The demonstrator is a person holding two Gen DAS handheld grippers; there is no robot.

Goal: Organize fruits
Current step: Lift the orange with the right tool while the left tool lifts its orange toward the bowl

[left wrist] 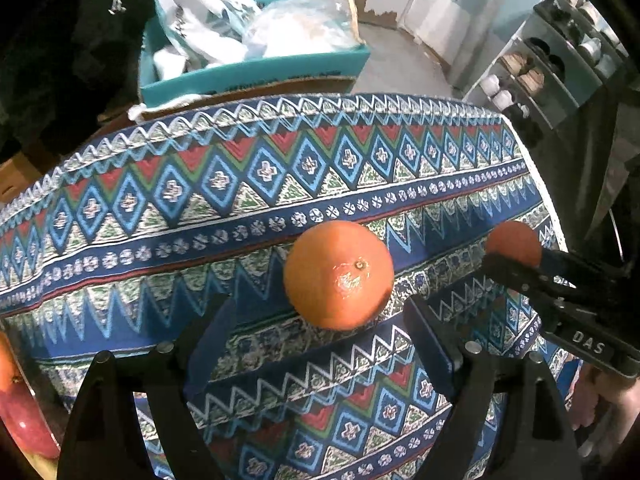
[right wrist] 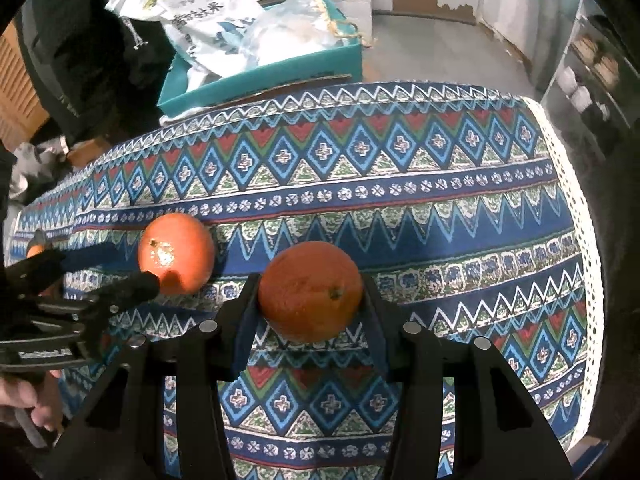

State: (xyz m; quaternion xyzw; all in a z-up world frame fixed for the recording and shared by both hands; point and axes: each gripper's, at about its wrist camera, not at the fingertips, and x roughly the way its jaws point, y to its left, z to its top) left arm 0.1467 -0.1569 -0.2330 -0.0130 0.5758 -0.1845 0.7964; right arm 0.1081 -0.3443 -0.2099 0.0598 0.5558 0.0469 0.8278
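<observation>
Two oranges are in view over a blue patterned tablecloth (left wrist: 160, 216). One orange (left wrist: 338, 274) lies on the cloth just ahead of my left gripper (left wrist: 320, 312), whose fingers stand wide apart on either side without touching it. In the right wrist view that orange (right wrist: 176, 254) sits at the left with the left gripper (right wrist: 132, 266) reaching at it. My right gripper (right wrist: 310, 284) is shut on the second orange (right wrist: 310, 290), its pads pressing both sides. The left wrist view shows this held orange (left wrist: 514, 242) at the right, in the right gripper (left wrist: 520, 258).
A teal box (left wrist: 256, 68) stuffed with plastic bags stands behind the table's far edge. A shelf with jars (left wrist: 560, 60) rises at the right. A red apple (left wrist: 20, 420) shows at the lower left. White lace trims the tablecloth's right edge (right wrist: 576, 200). A hand (right wrist: 28, 400) grips the left tool.
</observation>
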